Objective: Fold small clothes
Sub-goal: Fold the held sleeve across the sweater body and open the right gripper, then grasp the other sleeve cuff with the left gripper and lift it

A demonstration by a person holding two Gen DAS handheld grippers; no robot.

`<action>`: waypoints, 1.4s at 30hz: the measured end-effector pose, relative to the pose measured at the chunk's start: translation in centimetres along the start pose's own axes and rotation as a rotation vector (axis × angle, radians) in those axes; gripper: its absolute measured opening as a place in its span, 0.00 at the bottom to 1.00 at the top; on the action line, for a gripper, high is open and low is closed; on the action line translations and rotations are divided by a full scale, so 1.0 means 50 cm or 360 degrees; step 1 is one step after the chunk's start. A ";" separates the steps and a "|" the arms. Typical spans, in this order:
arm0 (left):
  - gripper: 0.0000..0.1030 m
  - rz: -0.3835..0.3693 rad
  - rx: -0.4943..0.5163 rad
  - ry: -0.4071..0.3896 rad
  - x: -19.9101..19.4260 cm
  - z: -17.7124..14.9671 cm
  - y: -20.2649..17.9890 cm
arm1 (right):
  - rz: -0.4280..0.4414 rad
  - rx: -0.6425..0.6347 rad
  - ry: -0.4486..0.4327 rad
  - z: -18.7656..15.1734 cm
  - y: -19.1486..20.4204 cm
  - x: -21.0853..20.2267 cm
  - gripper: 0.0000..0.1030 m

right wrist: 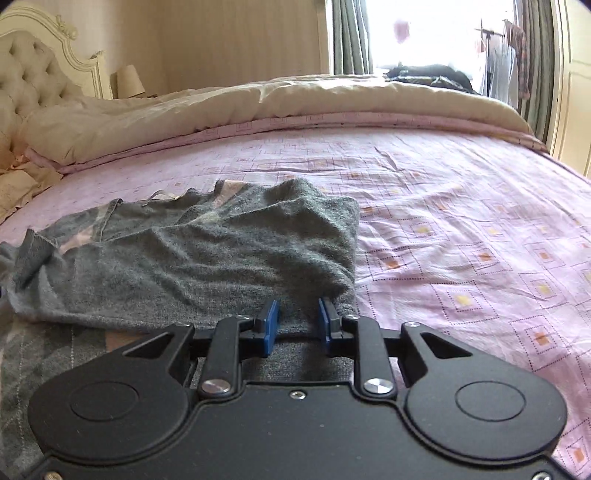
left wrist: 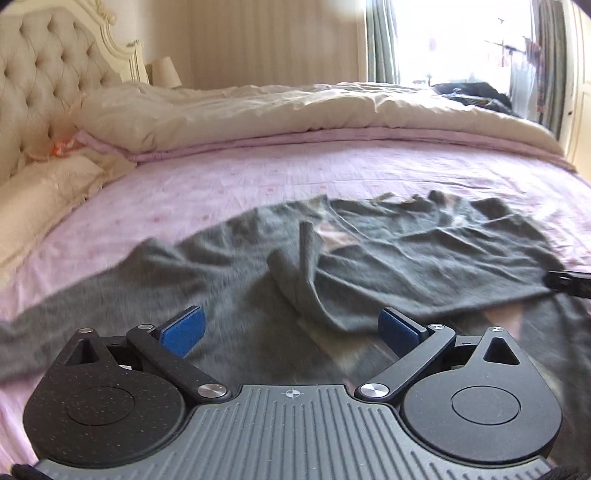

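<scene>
A: Starting at the left, what did we record?

B: At the far left we noted the tufted headboard [left wrist: 40, 74] and a cream pillow [left wrist: 40, 192] below it. The pink sheet [left wrist: 229, 177] covered the bed, with a cream duvet [left wrist: 295, 110] bunched along the far side.

A: And the left gripper [left wrist: 291, 330]?

B: We found its blue pads [left wrist: 183, 330] spread wide apart, holding nothing, above the near part of the grey sweater [left wrist: 424, 258]. A raised fold of the knit stood between and just beyond the pads. One sleeve trailed off to the near left.

A: Where did the garment lie?

B: We logged it flat on the sheet, near the front edge of the bed, partly folded over itself.

A: And to the right?

B: In the right wrist view, the right gripper [right wrist: 297, 325] had its pads close together with the near right edge of the sweater between them. The knit filled the gap, so we recorded a pinch. Right of it lay bare patterned sheet; far right, a curtained window [right wrist: 424, 33].
</scene>
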State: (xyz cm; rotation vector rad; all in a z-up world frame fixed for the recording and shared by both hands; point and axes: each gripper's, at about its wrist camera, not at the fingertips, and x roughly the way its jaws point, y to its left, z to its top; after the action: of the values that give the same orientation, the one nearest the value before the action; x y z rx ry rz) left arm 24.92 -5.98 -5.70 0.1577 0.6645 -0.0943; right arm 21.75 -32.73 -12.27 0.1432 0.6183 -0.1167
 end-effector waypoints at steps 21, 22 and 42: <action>0.98 0.0322 -0.0447 0.0257 0.069 -0.039 0.233 | -0.0096 -0.0106 -0.0032 -0.007 0.026 0.008 0.32; 0.98 0.0298 -0.0473 0.0245 0.054 -0.051 0.254 | -0.0096 -0.0106 -0.0032 -0.007 0.026 0.008 0.32; 0.98 0.0465 -0.1244 0.0047 -0.085 -0.223 0.645 | -0.0130 -0.0158 -0.0028 -0.008 0.036 0.008 0.32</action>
State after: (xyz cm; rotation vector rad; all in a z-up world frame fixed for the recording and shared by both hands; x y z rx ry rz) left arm 19.26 27.83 -7.98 -0.4975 0.6598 0.4481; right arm 22.13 -30.92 -12.63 0.0211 0.6113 -0.1658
